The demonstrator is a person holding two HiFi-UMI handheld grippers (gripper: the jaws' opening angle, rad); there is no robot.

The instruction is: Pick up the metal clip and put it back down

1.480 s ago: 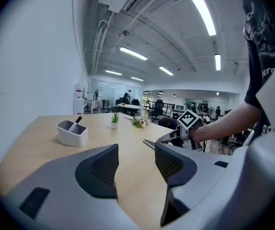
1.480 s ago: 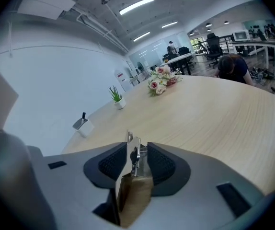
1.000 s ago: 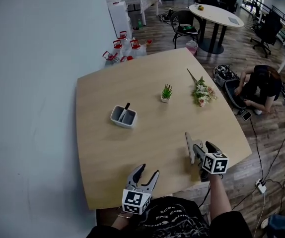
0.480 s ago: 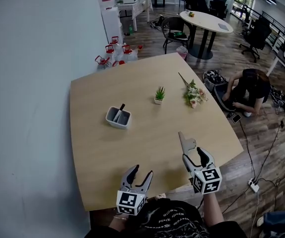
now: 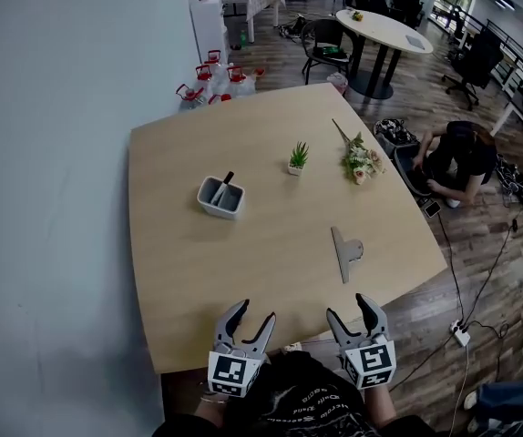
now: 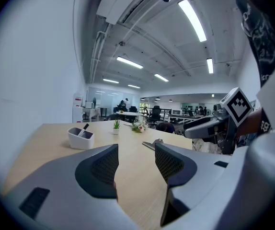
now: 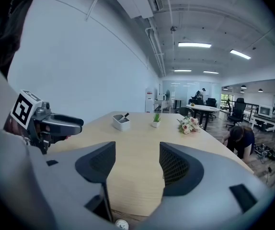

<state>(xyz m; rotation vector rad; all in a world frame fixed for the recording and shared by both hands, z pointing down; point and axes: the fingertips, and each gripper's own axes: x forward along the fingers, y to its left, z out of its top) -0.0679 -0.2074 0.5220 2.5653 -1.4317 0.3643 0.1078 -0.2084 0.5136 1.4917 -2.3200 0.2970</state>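
Observation:
The metal clip [image 5: 344,252] lies flat on the wooden table [image 5: 261,180], toward its front right, free of both grippers; the left gripper view shows the clip [image 6: 152,143] past the jaws. My left gripper [image 5: 251,319] hovers open over the table's front edge, nothing between its fingers. My right gripper [image 5: 353,312] is open too, pulled back to the front edge, a short way nearer me than the clip. In the left gripper view the left gripper [image 6: 136,158] frames bare tabletop. The right gripper [image 7: 131,163] also holds nothing.
A white holder [image 5: 220,197] with a dark pen stands at mid left. A small potted plant [image 5: 297,158] and a flower bunch [image 5: 360,161] sit farther back. A person [image 5: 457,159] crouches on the floor right of the table. Water jugs [image 5: 211,85] stand behind it.
My right gripper held the metal clip above the table; now the clip lies on the table and the gripper has opened and drawn back toward me. The left gripper stays near the front edge.

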